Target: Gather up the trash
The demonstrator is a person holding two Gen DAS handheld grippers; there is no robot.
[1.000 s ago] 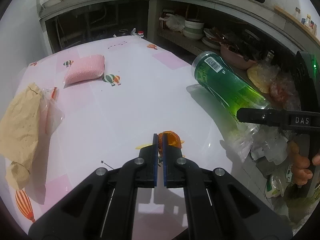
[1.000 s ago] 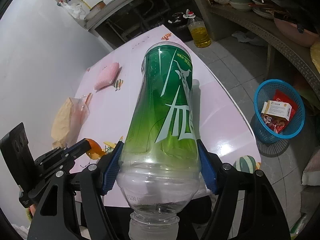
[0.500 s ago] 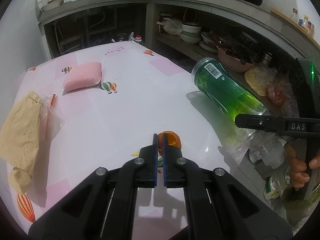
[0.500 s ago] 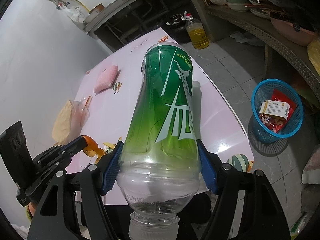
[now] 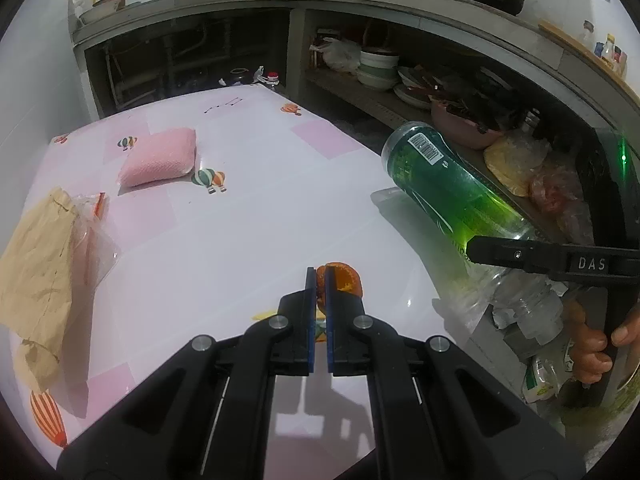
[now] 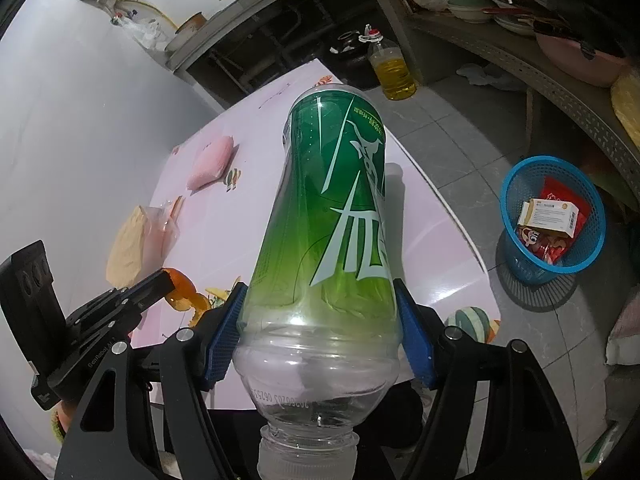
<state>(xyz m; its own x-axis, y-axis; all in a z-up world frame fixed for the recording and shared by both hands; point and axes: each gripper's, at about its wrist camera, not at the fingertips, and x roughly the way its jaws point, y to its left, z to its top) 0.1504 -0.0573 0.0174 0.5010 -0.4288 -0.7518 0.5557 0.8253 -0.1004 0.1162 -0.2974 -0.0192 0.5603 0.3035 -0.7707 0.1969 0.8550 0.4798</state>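
Your R gripper (image 6: 320,332) clamps the green bottle (image 6: 340,208), base pointing fwd; blue basket (image 6: 516,200) sits on floor to its right. L gripper (image 5: 318,280) pinches orange peel (image 5: 344,278) above table (image 5: 240,220).

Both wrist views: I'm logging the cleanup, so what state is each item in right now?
Left hand-held gripper: shut on orange peel.
Right hand-held gripper: shut on green bottle, uncapped, empty.
Blue basket: upright on floor, holding wrappers.
Pink packet: lying on table.
Brown paper bag: crumpled, flat.
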